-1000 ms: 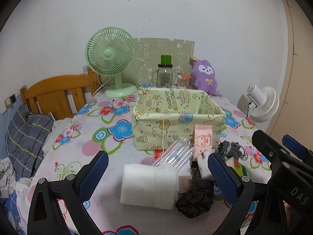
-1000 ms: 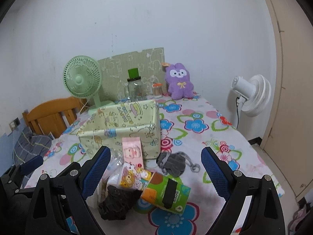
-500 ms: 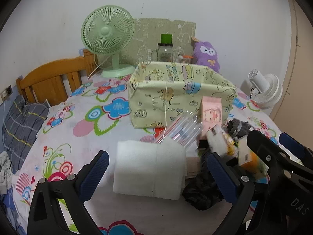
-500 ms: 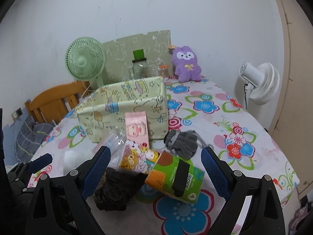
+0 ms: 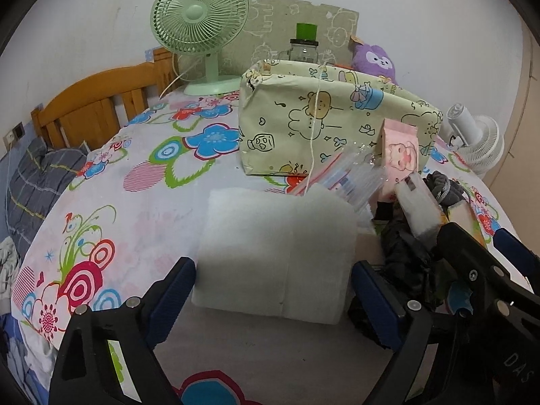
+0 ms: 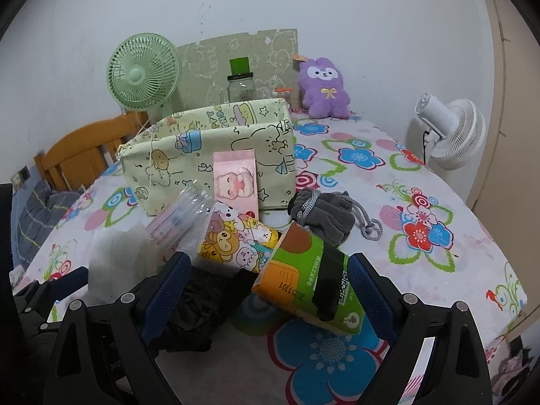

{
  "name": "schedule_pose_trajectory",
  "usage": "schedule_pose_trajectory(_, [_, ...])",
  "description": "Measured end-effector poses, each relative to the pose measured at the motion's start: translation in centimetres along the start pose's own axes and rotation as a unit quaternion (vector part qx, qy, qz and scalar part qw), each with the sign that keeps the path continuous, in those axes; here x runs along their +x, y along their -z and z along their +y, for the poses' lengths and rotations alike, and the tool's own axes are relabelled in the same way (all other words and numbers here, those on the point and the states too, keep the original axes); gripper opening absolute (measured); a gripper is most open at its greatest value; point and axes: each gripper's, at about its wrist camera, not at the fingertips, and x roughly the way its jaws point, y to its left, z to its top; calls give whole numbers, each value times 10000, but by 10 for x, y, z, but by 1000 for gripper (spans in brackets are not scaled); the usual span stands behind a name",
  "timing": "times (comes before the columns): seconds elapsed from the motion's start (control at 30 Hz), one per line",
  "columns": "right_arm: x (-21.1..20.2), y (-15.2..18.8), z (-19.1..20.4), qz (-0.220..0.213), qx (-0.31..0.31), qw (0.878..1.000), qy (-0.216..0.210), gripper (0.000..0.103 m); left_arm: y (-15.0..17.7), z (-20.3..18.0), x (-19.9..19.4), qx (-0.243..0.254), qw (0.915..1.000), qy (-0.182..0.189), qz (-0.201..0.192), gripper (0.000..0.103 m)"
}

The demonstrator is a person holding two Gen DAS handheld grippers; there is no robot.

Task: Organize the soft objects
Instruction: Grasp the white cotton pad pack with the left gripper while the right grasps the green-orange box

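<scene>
A white foam pad (image 5: 276, 253) lies on the flowered table, and my left gripper (image 5: 273, 290) is open with its fingers on either side of the pad's near edge. My right gripper (image 6: 266, 283) is open around a green and orange tissue pack (image 6: 310, 283), with a crumpled black bag (image 6: 199, 300) by its left finger. Behind lie a cartoon tissue pack (image 6: 236, 236), a pink pack (image 6: 236, 182), a clear plastic packet (image 6: 182, 216) and a grey drawstring pouch (image 6: 320, 212). A pale green fabric box (image 5: 330, 125) stands open behind the pile; it also shows in the right wrist view (image 6: 209, 155).
A green desk fan (image 5: 199, 30), a glass jar (image 6: 240, 84) and a purple plush (image 6: 324, 87) stand at the table's back. A white fan (image 6: 449, 131) stands off the right side. A wooden chair (image 5: 94, 104) is at the left.
Both grippers have moved forward and down toward the pile. The left fingers now flank the foam pad and the right fingers flank the green tissue pack.
</scene>
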Motion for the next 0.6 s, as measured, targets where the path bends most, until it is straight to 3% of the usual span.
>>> schedule_pose_trajectory(0.1, [2, 0, -1, 19, 9, 10000, 46, 95, -1, 0, 3, 5, 10000, -5, -4, 93])
schedule_pose_trajectory(0.3, [10, 1, -5, 163, 101, 9998, 111, 95, -3, 1, 8, -33, 10000, -15, 70, 76])
schedule_pose_trajectory(0.37, [11, 2, -4, 177, 77, 9997, 119, 95, -3, -1, 7, 0, 9999, -71, 81, 64])
schedule_pose_trajectory(0.6, [12, 2, -5, 235, 117, 9996, 69, 91, -1, -10, 0, 120, 9998, -175, -46, 42])
